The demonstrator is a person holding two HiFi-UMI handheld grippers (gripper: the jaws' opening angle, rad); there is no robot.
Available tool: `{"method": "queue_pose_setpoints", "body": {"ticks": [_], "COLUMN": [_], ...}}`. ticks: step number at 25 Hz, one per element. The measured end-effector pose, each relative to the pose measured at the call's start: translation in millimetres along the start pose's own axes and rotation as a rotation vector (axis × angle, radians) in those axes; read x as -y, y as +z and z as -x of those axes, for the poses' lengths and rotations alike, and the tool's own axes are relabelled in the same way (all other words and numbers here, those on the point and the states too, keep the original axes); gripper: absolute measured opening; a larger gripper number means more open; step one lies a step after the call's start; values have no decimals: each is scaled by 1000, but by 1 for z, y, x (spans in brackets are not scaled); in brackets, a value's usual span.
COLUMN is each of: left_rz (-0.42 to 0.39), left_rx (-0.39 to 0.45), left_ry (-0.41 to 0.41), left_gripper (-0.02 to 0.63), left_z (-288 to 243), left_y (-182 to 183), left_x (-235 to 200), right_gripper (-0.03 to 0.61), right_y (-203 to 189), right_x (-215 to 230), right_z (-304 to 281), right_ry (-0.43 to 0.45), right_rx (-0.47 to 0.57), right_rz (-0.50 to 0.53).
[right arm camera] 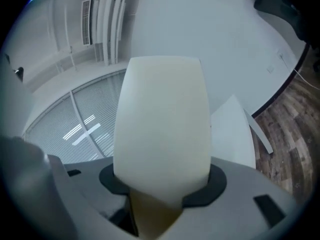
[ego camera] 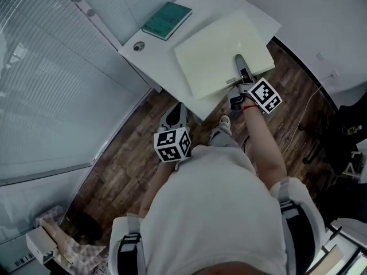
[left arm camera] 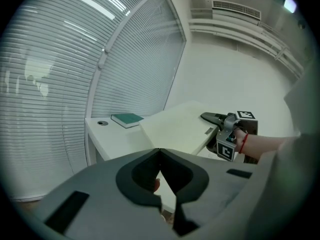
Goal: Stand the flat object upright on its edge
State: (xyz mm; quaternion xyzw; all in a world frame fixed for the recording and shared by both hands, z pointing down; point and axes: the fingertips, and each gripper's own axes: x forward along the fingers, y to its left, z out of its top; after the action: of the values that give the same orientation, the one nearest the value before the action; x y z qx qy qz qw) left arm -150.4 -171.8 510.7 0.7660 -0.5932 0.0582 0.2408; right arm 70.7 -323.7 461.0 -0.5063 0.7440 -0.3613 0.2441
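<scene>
Your right gripper (ego camera: 238,62) clamps the large cream flat board (ego camera: 212,50) between its 2 fingers; pivot it about the edge beyond them. Your left gripper (left arm camera: 160,151) is closed, empty.

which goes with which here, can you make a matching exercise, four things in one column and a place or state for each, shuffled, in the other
Column one
1. cream board
2. green book
3. left gripper
4. right gripper

Column two
a. jaws together, nothing between them
b. lies flat at the far corner of the white table
c. jaws shut on a thing
d. held by one edge

Pairs: 1-d, 2-b, 3-a, 4-c
</scene>
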Motion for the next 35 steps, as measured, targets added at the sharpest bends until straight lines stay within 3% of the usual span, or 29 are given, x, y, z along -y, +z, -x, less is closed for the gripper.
{"method": "queue_pose_setpoints", "body": {"ticks": [18, 35], "left_rz": [17, 38], "left_rx": [18, 15], "left_ry": [53, 105], "left_gripper": [17, 17], "left_z": [-7, -18], "left_y": [6, 6], "left_x": [-7, -10], "right_gripper": [258, 258], "right_y": [6, -21], "right_x": [-68, -74], "right_z": [-67, -119], "right_ry": [10, -3], "right_rx": [-82, -127], "right_rz": [578, 861]}}
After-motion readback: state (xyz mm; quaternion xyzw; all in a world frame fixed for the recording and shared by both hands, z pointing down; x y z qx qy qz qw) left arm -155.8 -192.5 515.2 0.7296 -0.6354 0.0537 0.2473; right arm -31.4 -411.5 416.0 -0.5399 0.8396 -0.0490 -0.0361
